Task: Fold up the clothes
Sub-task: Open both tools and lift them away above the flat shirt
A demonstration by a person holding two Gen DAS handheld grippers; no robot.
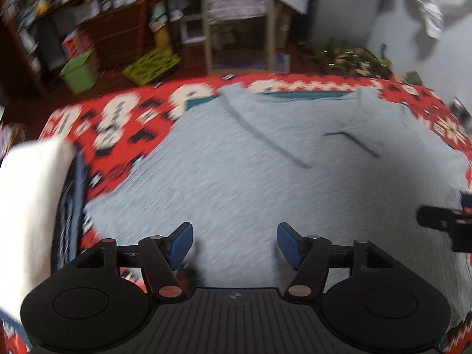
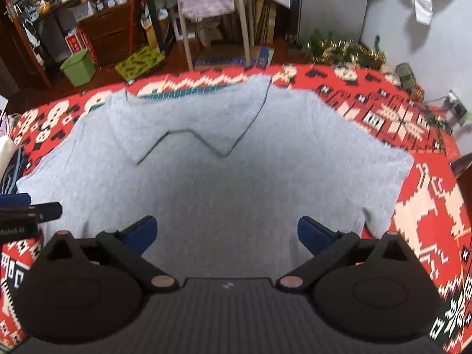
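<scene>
Grey garment lying spread flat on red patterned blanket, ready for folding. Near edge: left claw and right claw hovering released, gripping nothing, apparently lining up a hem grasp. Farther: dark cord crossing fabric.

The grey garment lies flat on the red patterned blanket, leaving open room above its whole middle. At the left, a white folded stack stands just beside the garment's edge. The left gripper and right gripper hover near each other, both with jaws spread.
</scene>
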